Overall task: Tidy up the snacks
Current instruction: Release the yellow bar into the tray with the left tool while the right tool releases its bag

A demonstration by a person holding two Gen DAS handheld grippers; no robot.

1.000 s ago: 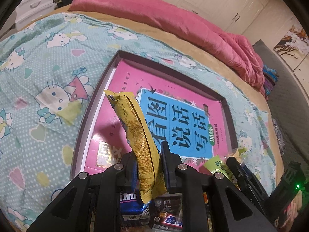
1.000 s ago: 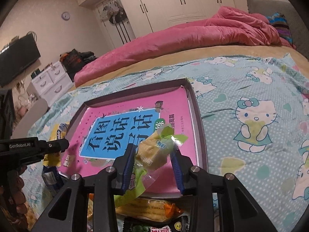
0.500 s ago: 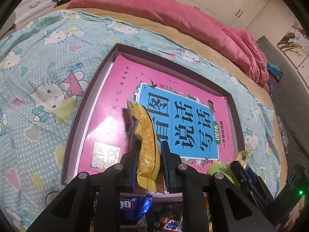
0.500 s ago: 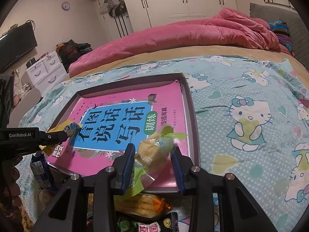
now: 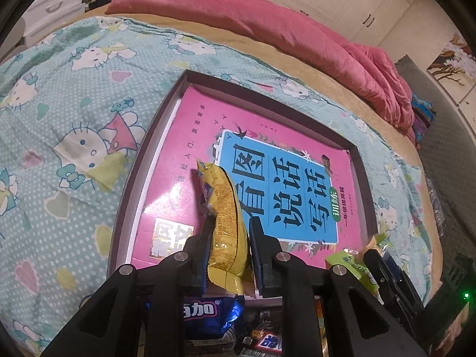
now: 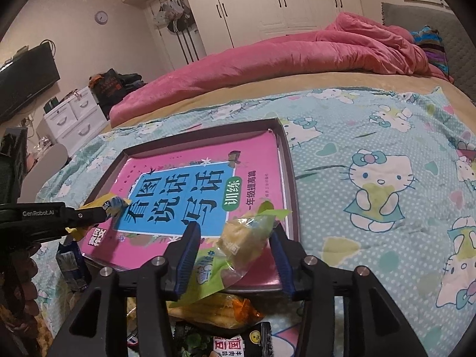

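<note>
Lying nearest both cameras, below the fingers, is a loose heap of snacks on the bedsheet (image 6: 372,125): a blue wrapper (image 5: 208,318) and a dark bar (image 5: 267,342) in the left wrist view, an orange-tipped packet (image 6: 217,309) and a black packet (image 6: 229,342) in the right wrist view

Beyond the heap sits a dark-rimmed tray (image 5: 154,148). Its only fixed content is a pink book (image 5: 193,136) with a blue title panel, which fills the tray floor almost edge to edge

Left gripper (image 5: 228,250): the jaws are clamped on a yellow snack packet (image 5: 226,214). The packet stands on edge between the pads, its far end reaching forward over the book, over the near-left part of the tray. Whether that end touches the cover cannot be told

Right gripper (image 6: 235,250): the jaws stand apart. A green-and-clear snack bag (image 6: 244,238) sits between them, resting against the right pad, with a visible gap to the left pad. The bag lies over the near-right corner of the tray, its lower end hanging past the near rim

Edges: the tray rim is raised on all four sides. The middle and far part of the book carry nothing. To the right of the tray the bedsheet is open; farther back a pink quilt (image 6: 297,56) crosses the bed, with white wardrobes (image 6: 267,3) behind it
</note>
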